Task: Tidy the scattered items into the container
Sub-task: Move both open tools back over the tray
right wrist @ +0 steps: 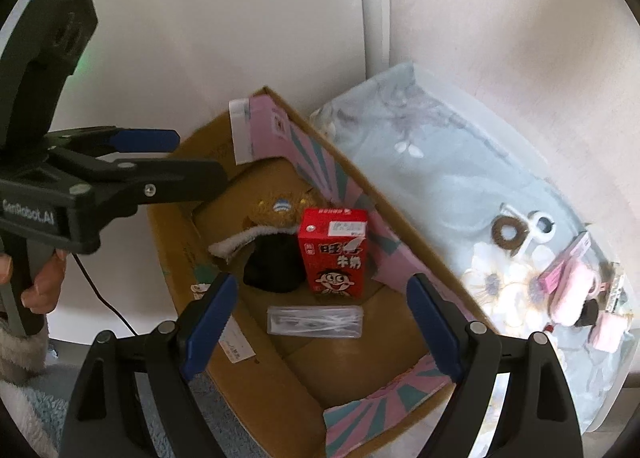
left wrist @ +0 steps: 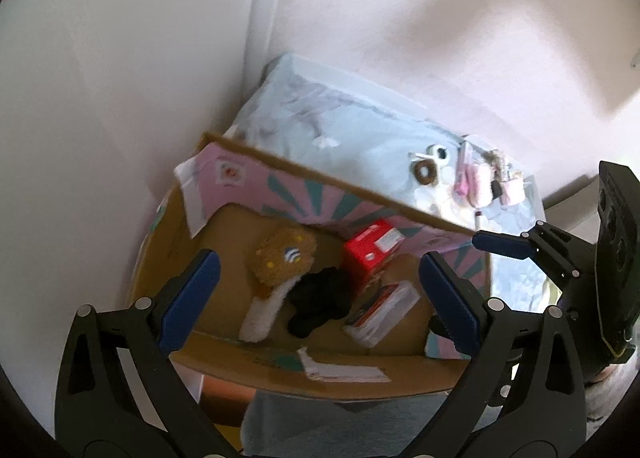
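Small pink items (right wrist: 568, 282) on the blue cloth (right wrist: 440, 178) blur together.

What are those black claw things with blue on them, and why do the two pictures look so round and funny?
They are grabbing tools, one held in each of a person's hands. A round-lens camera sits on each tool, so one picture looks along the left gripper and the other along the right gripper. Both are open and hold nothing. Below them is a cardboard box with a red carton, a plush toy, a black cloth and a clear packet inside. Small things, like a brown ring, lie on the blue sheet.
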Available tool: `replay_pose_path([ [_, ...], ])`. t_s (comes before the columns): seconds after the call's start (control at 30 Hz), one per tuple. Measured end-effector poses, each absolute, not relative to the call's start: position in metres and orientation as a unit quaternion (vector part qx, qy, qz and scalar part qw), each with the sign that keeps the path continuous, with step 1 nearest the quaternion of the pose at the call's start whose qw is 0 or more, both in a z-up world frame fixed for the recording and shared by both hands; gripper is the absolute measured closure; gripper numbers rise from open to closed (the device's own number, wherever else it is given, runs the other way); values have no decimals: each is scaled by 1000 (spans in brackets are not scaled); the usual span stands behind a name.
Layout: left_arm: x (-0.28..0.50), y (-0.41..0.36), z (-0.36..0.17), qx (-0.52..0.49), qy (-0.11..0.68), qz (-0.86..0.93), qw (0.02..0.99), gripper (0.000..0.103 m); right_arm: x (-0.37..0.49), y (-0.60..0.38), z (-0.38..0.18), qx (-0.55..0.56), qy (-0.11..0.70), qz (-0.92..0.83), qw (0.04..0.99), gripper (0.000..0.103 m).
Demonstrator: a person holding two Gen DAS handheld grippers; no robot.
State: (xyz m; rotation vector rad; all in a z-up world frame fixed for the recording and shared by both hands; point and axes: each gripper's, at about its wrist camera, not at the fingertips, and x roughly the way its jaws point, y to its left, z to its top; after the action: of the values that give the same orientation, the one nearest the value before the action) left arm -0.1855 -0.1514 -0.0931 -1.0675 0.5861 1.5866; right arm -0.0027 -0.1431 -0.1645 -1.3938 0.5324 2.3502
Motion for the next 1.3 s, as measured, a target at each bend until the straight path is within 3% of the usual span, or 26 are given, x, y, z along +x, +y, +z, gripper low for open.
replay_pose_path([
  [0.47,-76,-80,-73,-384,304,596,636,3,121,-88,-139,-417,251,809,328,19],
  [0.73,8,-36,-96,-399,326,542,665,3,210,-55,-141,-398,283,768,415,19],
  [1.07,70,30,-134,-417,350,546,637,4,273,-12,-155,-412,277,741,453,19],
  [1.3,76,82,-190,-452,349,589,571,5,295,38,-195,-439,275,734,439,19],
])
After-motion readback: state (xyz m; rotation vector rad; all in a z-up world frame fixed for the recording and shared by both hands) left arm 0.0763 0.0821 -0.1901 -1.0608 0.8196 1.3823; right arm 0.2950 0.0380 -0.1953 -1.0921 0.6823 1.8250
